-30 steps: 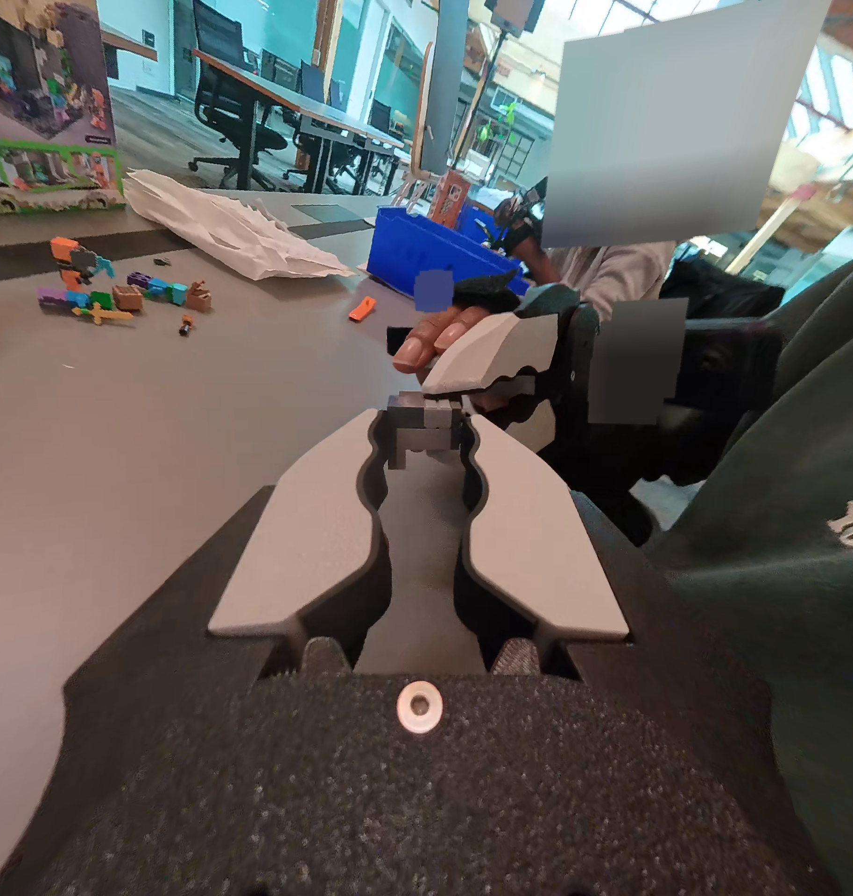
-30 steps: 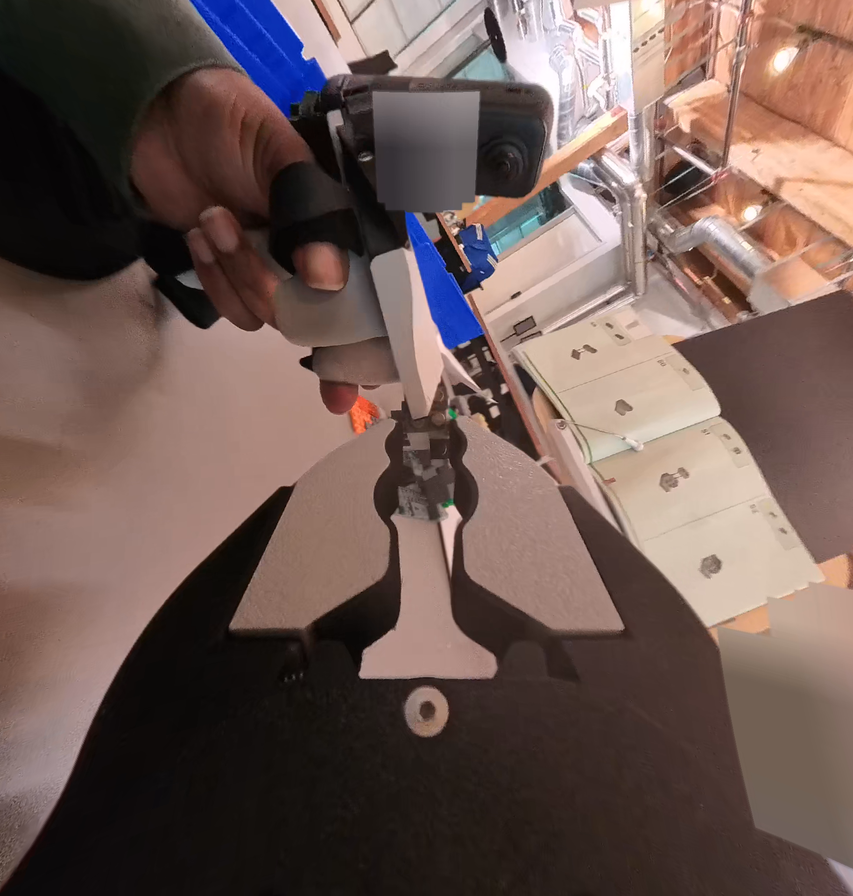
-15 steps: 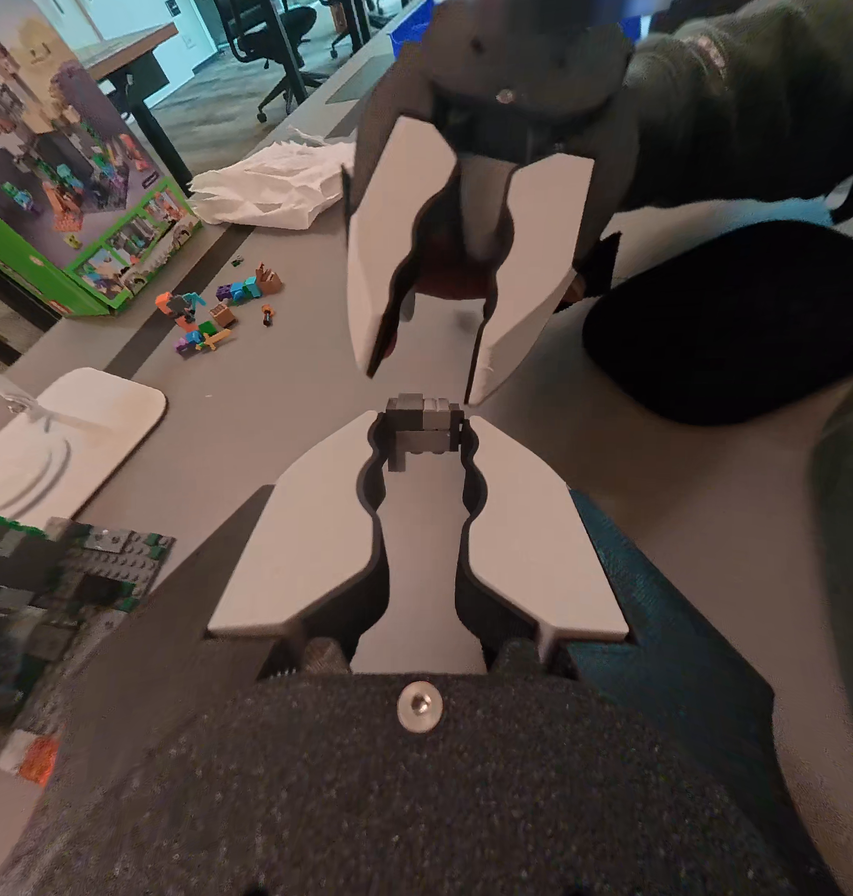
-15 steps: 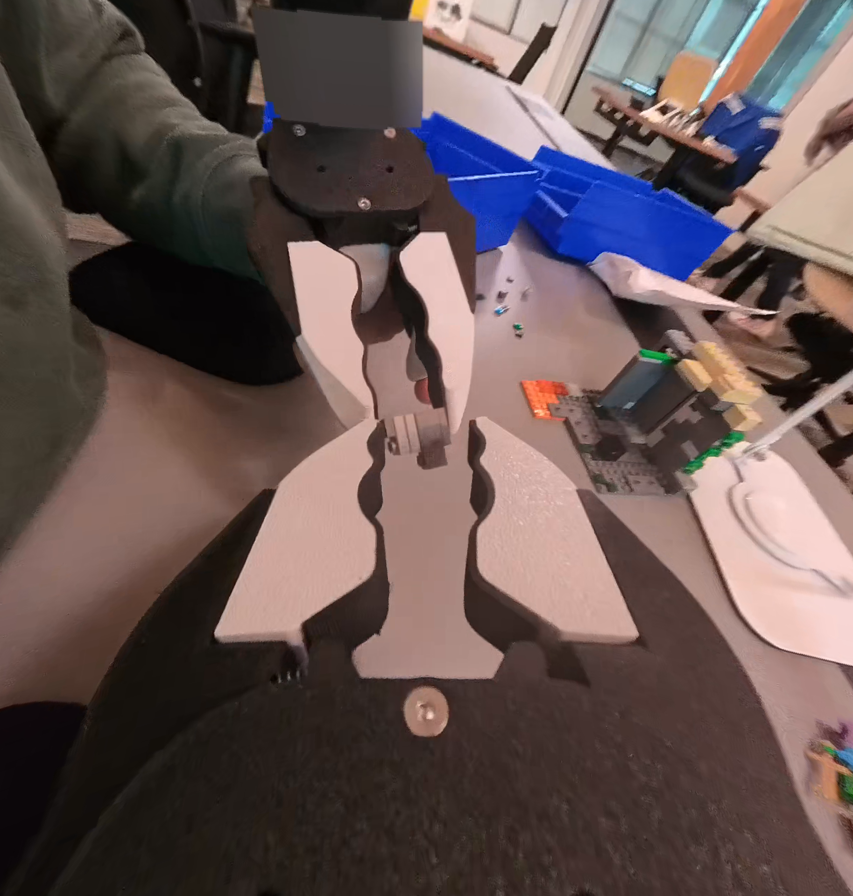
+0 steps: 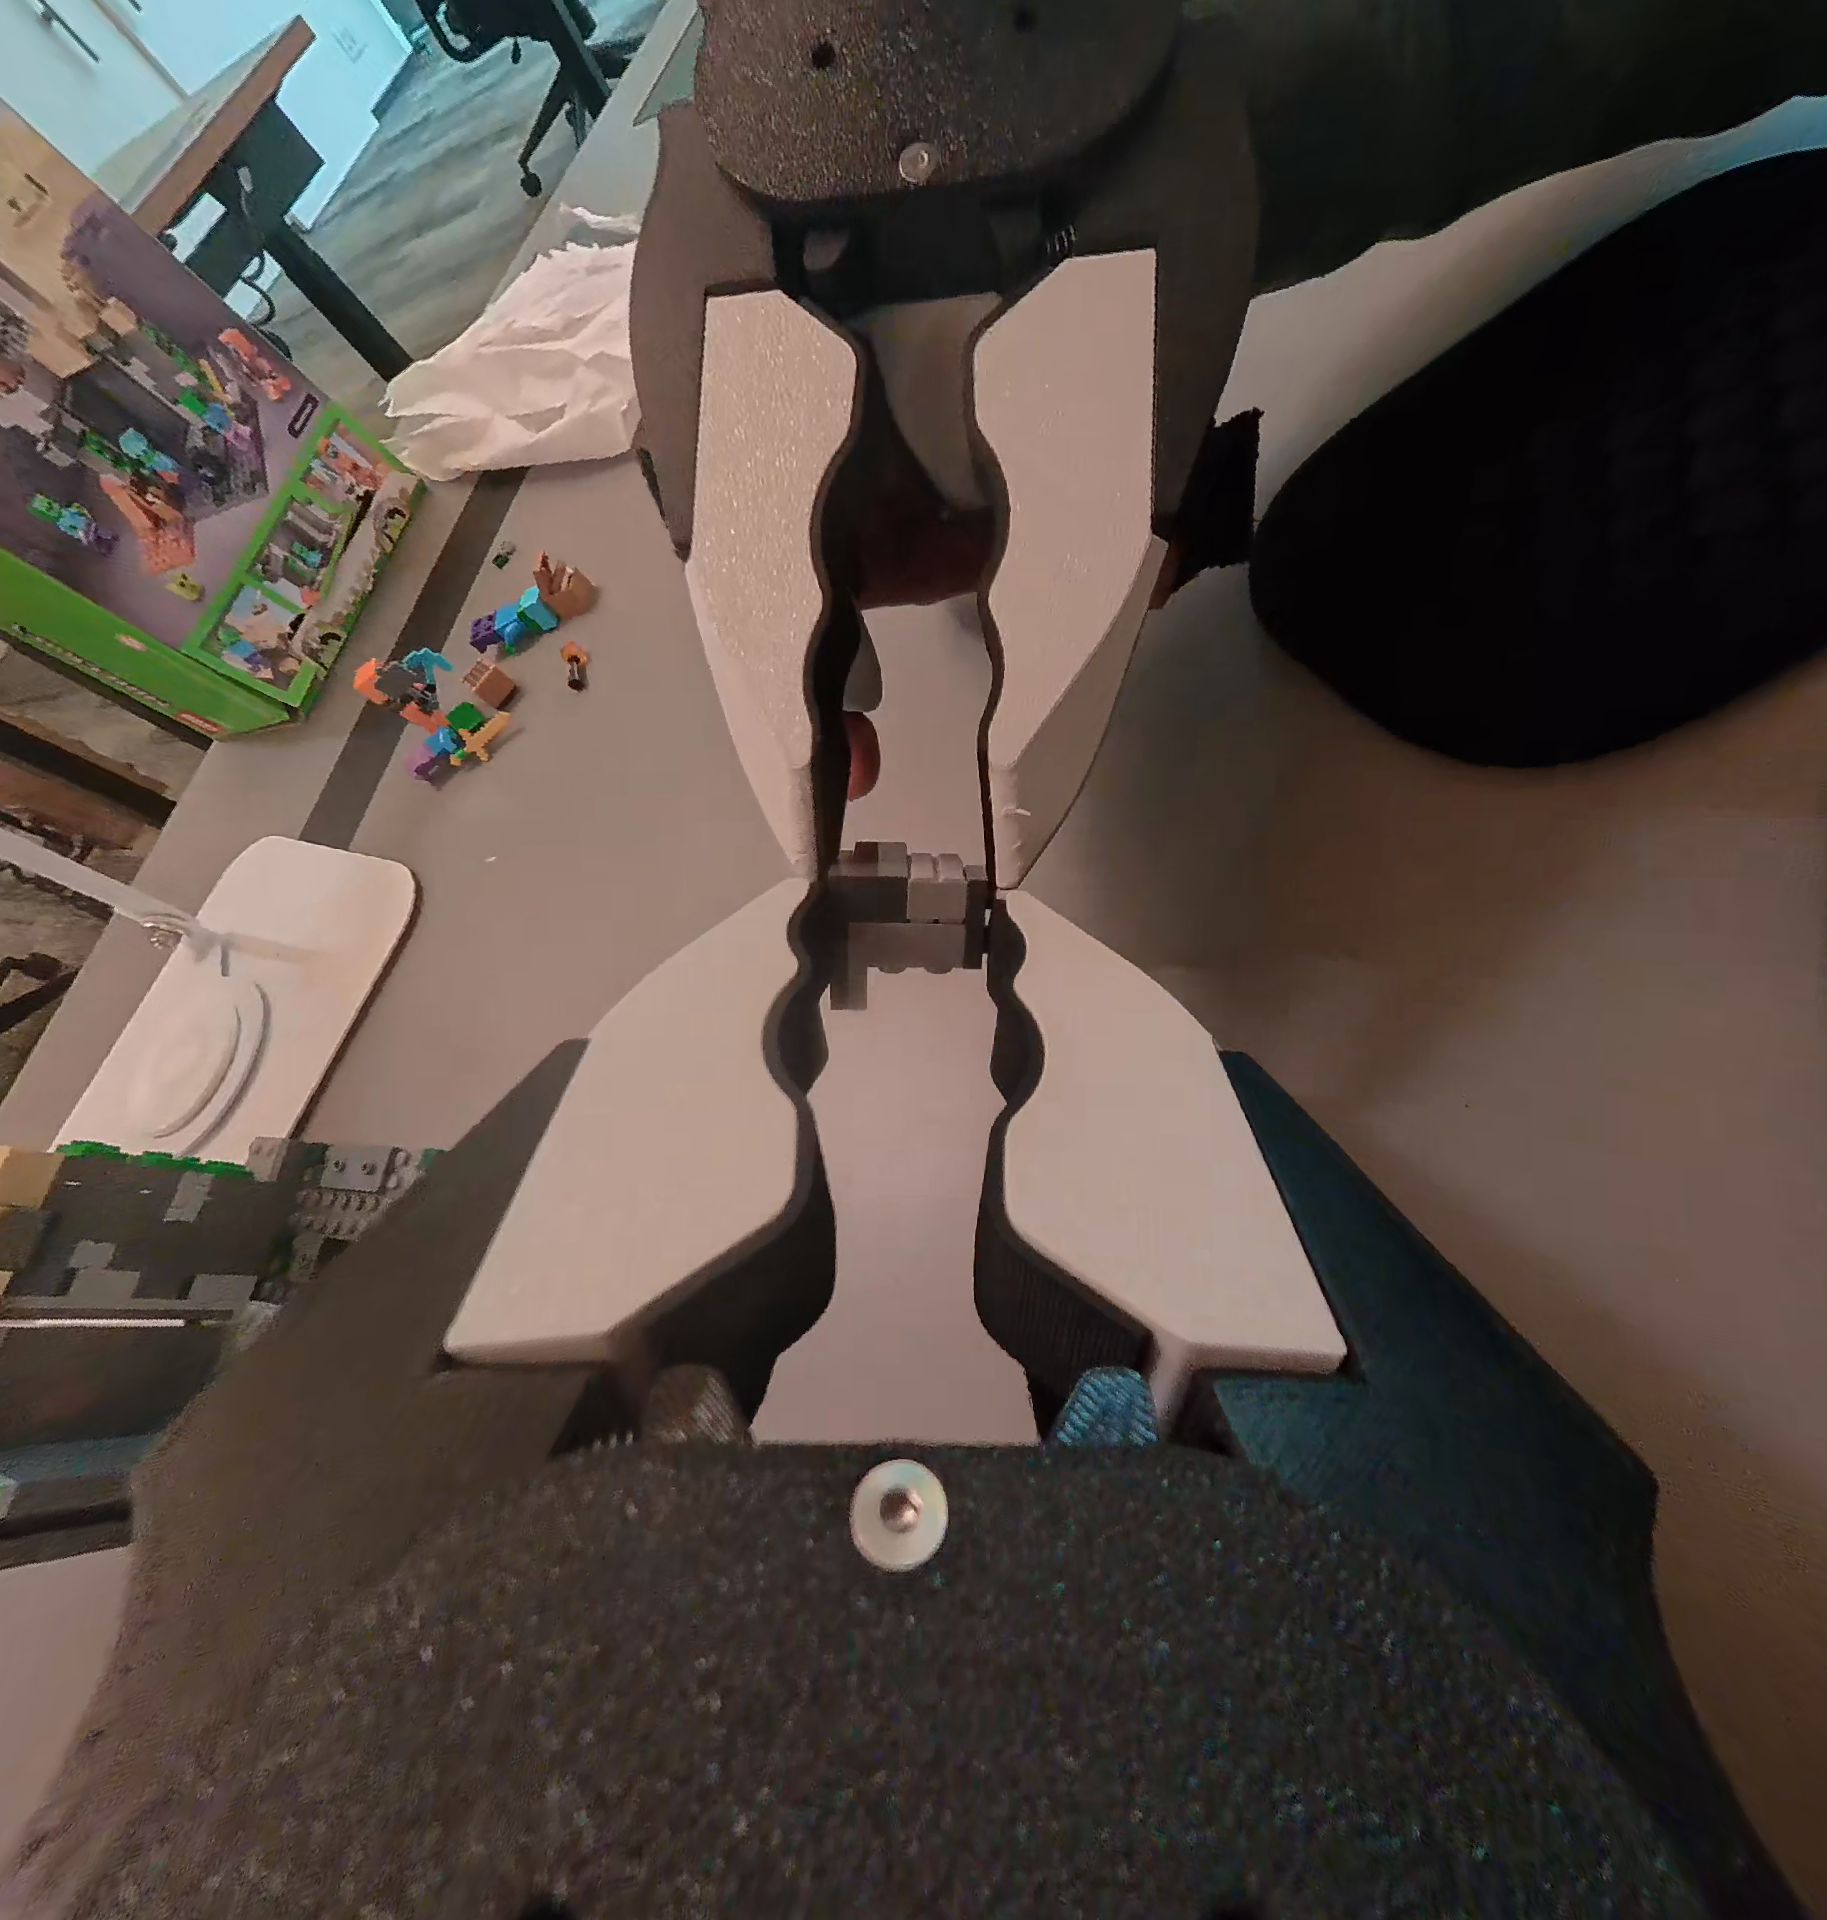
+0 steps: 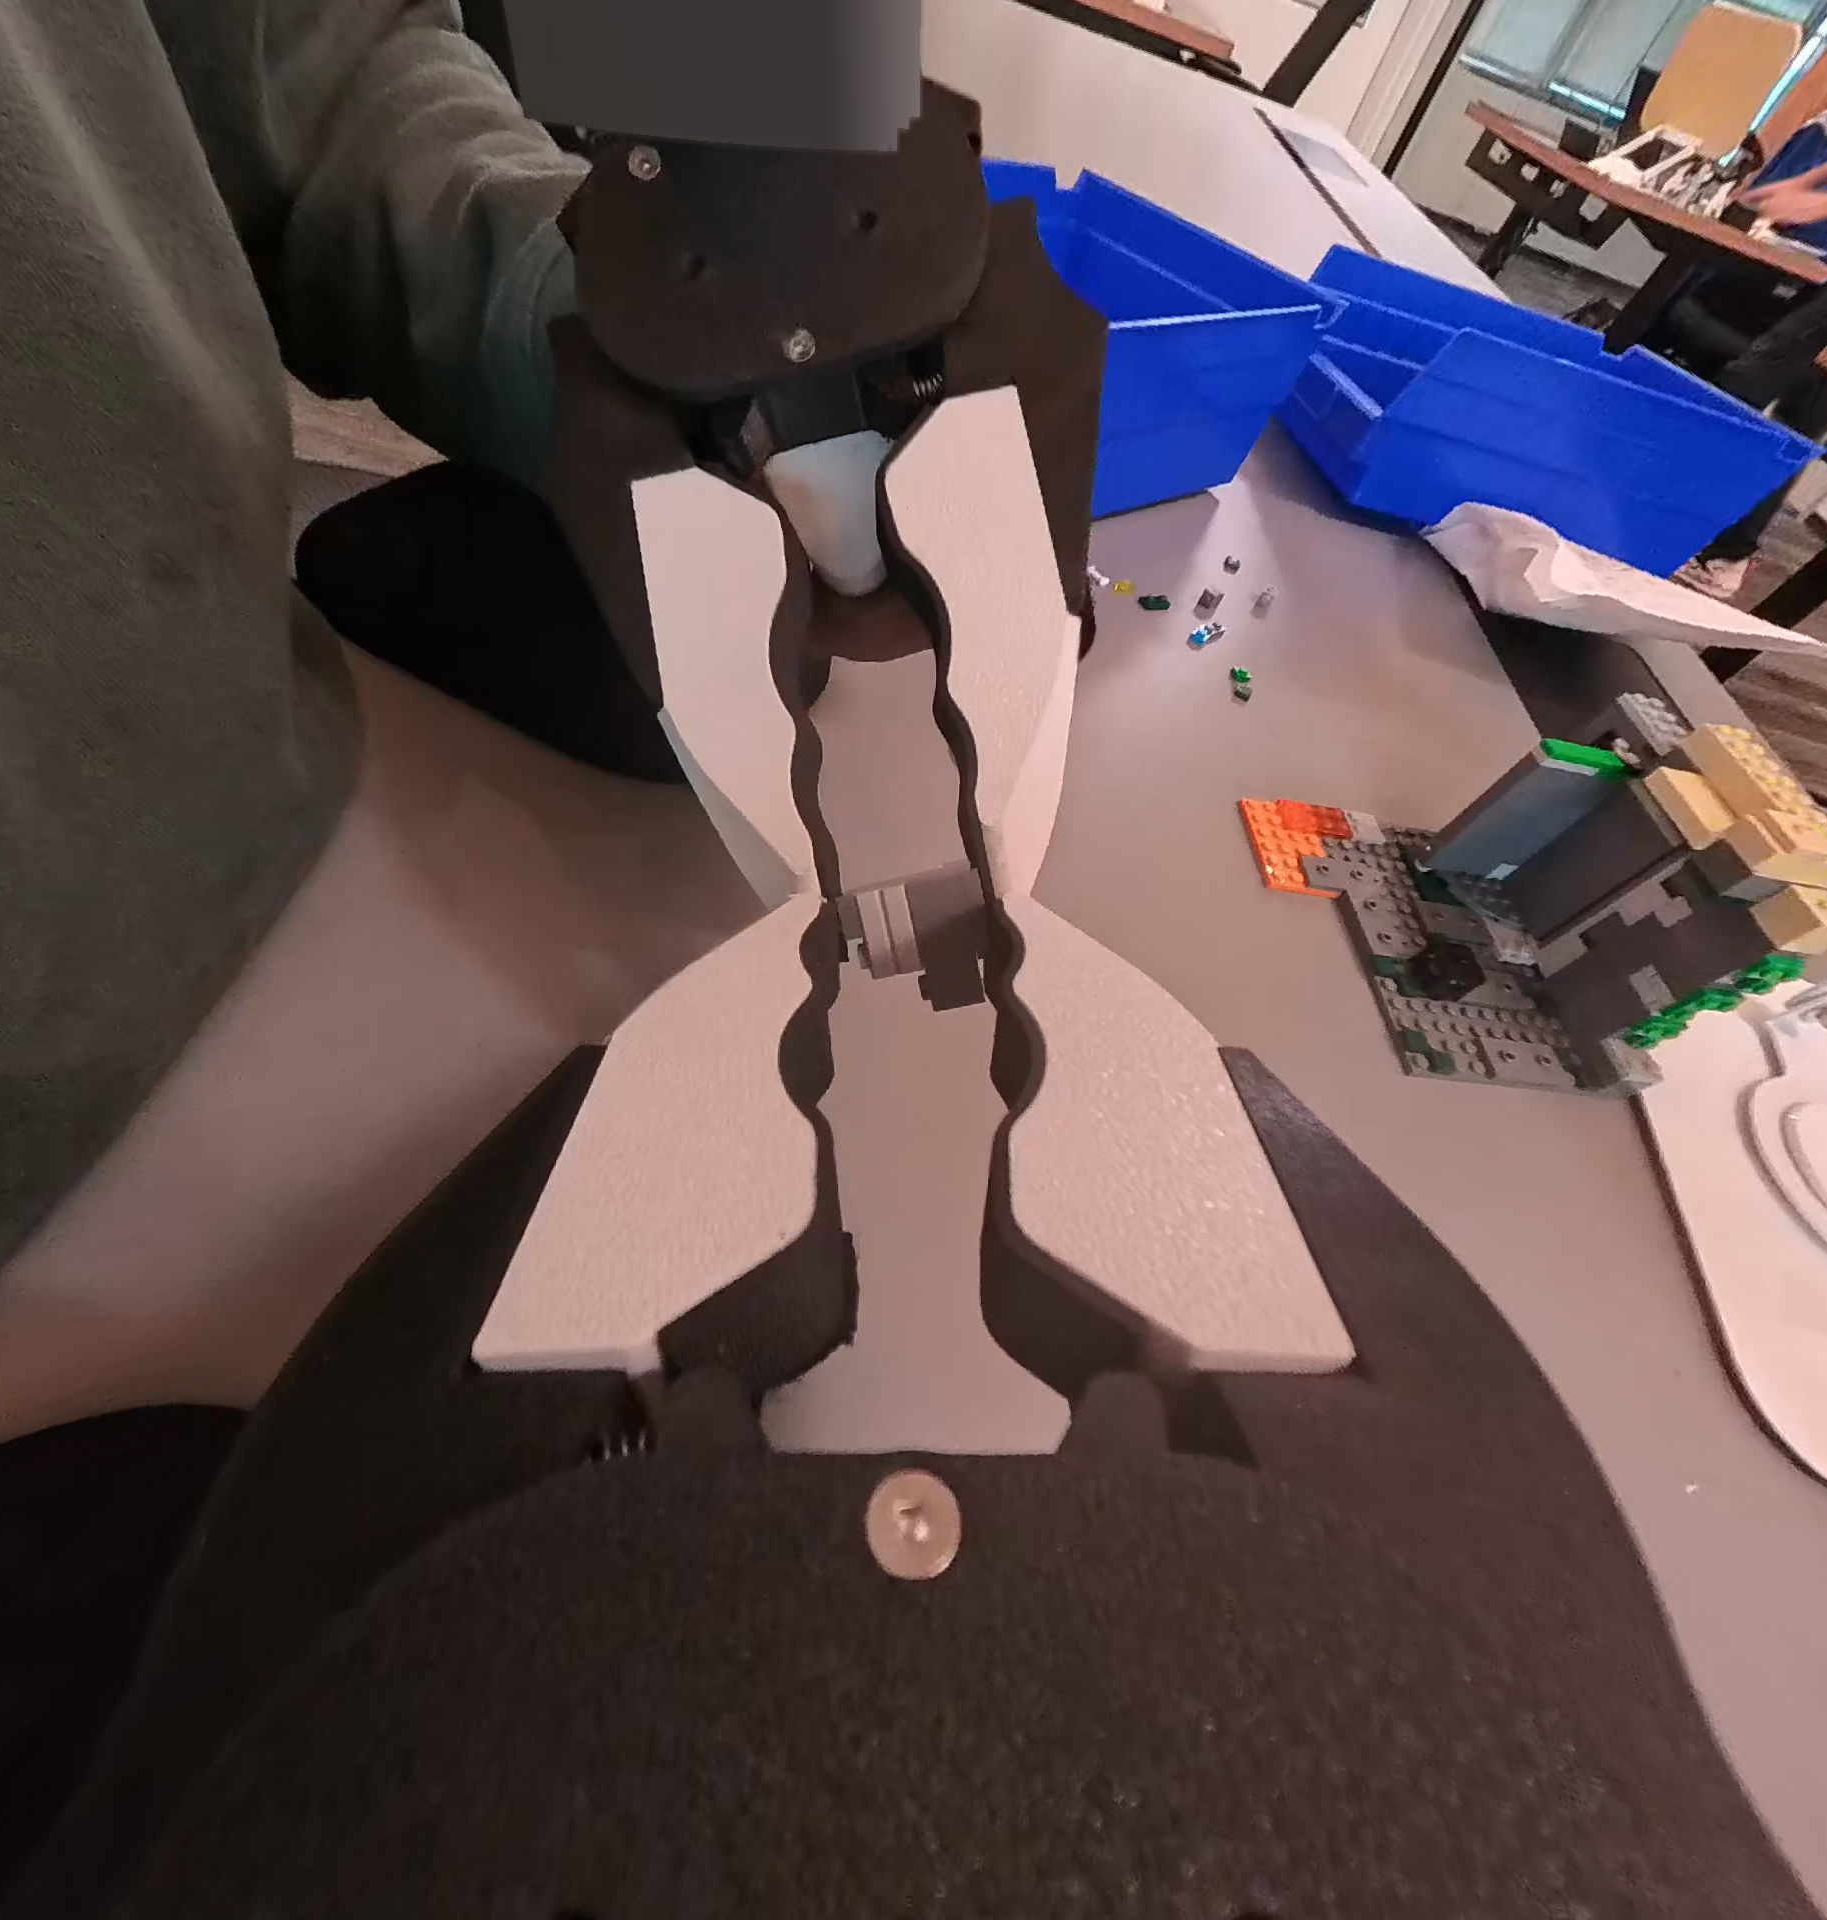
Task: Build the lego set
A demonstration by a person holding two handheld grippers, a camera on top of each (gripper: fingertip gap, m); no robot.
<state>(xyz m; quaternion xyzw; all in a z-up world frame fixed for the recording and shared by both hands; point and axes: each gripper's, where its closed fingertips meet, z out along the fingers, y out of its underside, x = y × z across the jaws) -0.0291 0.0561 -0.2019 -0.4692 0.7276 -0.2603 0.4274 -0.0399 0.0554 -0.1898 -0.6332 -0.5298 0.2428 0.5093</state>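
Observation:
A small grey Lego assembly [image 5: 914,906] sits between the fingertips of my left gripper [image 5: 907,920], which is shut on it above the grey table. My right gripper [image 5: 907,878] faces it tip to tip from the far side. In the right wrist view the same assembly [image 6: 904,927] lies between the tips of my right gripper [image 6: 911,920]. Its fingers stand apart at about the assembly's width and flank it closely. I cannot tell whether they press on it. The left gripper [image 6: 907,883] points toward the camera there.
A half-built Lego model [image 6: 1615,904] on a grey plate with an orange corner stands to the right, beside a white pad [image 6: 1802,1195]. Blue bins [image 6: 1511,436] and small loose pieces [image 6: 1210,613] lie behind. The set's box [image 5: 130,468], loose figures [image 5: 473,686] and crumpled paper [image 5: 535,384] are at the left. The tips of both grippers are at nearly the same place.
The right gripper let go of the assembly and opened, then swung round to face the left gripper. It has since closed the distance until the two sets of tips meet around the assembly.

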